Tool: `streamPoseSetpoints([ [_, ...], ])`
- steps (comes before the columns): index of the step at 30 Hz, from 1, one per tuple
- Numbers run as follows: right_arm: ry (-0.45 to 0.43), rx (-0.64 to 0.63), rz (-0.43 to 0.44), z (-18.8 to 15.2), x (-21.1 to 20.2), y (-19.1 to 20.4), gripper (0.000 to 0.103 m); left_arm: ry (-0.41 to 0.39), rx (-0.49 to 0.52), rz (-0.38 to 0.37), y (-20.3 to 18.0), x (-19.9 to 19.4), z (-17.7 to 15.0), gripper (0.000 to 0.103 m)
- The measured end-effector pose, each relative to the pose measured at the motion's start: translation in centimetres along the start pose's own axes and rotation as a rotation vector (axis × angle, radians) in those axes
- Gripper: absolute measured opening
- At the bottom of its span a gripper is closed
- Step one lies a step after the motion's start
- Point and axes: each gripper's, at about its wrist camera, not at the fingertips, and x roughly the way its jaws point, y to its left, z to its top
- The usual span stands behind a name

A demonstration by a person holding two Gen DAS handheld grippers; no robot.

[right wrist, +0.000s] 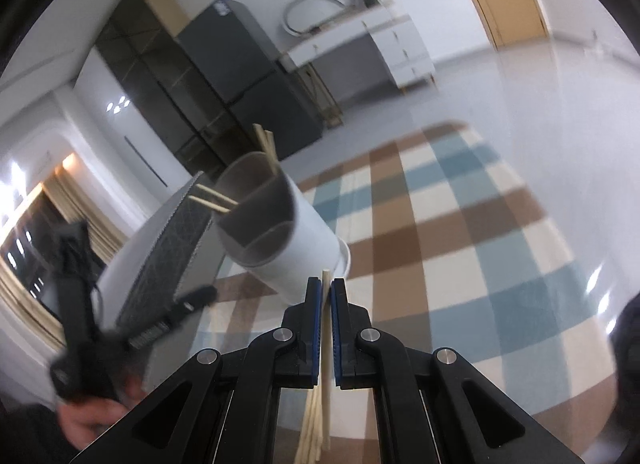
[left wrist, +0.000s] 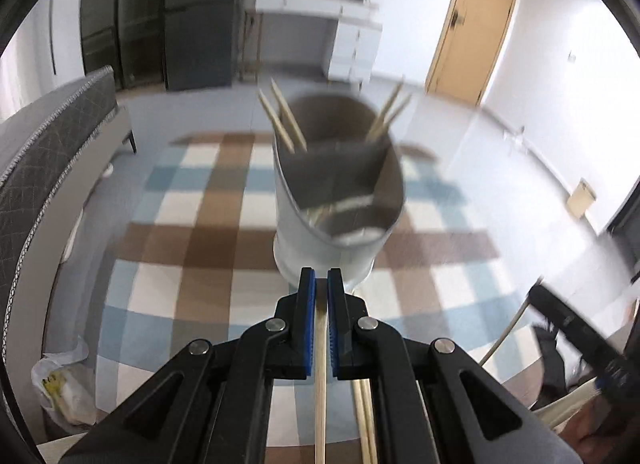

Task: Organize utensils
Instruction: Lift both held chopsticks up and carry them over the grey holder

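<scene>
Left claw [left wrist: 321,278]: blue-padded jaws clamped together on one pale wooden chopstick [left wrist: 320,384], which runs back under the claw. Right claw [right wrist: 326,288]: likewise clamped on a second pale wooden chopstick [right wrist: 326,304], its tip just clear of the pads.

The white cylindrical utensil holder with grey inner dividers [left wrist: 328,240] stands directly ahead of both claws on the glass-topped round worktop [left wrist: 460,167], above a checked brown, blue and cream rug [left wrist: 200,248]. Two pairs of chopsticks already lean in its rear compartments.

Risks, as judged: each stick is held near one end, so it may pivot in the pads and miss its compartment. A tip striking the rim or a divider could tip the holder. Both claws converge on one opening and could collide.

Surroundings: loose chopsticks [right wrist: 314,420] lie on the worktop below the right claw. A grey upholstered sofa [left wrist: 48,151] stands beyond, clear of the approach. Blur limits finer detail.
</scene>
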Motion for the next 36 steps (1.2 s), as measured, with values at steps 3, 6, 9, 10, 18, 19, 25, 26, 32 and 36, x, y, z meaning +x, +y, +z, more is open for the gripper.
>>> streamPoseSetpoints([
  [3,-0.027,-0.052,-0.004,-0.2,-0.8,1.5,0.004,-0.063,-0.015,-0.020,-0.1,-0.6,0.6,0.002],
  [6,-0.033,-0.083,-0.014,-0.5,-1.0,2.5,0.004,-0.113,-0.031,-0.042,0.1,-1.6,0.6,0.002],
  [9,-0.035,-0.102,-0.026,-0.9,-1.2,3.1,0.004,-0.142,-0.051,-0.048,0.3,-2.3,0.2,0.002],
  [10,-0.036,-0.108,-0.029,-0.9,-1.3,3.3,0.004,-0.148,-0.057,-0.045,0.5,-2.3,0.2,0.002],
  [18,-0.083,-0.119,-0.033,-0.2,-2.4,3.8,0.004,-0.220,-0.074,-0.069,0.6,-3.6,2.2,0.002],
  [19,-0.091,-0.119,-0.031,0.1,-2.7,3.9,0.004,-0.232,-0.075,-0.070,0.5,-3.7,2.6,0.002],
  [25,-0.139,-0.134,-0.001,2.9,-3.6,5.0,0.004,-0.316,-0.068,-0.088,0.1,-4.6,6.7,0.002],
  [26,-0.149,-0.146,0.002,3.5,-3.8,5.3,0.004,-0.327,-0.068,-0.095,0.1,-4.6,7.7,0.002],
  [32,-0.197,-0.174,0.041,9.3,-3.7,6.7,0.004,-0.405,-0.078,-0.105,0.4,-4.1,12.7,0.002],
  [36,-0.218,-0.200,0.067,13.0,-3.0,8.1,0.004,-0.454,-0.080,-0.096,0.8,-3.2,15.4,0.002],
])
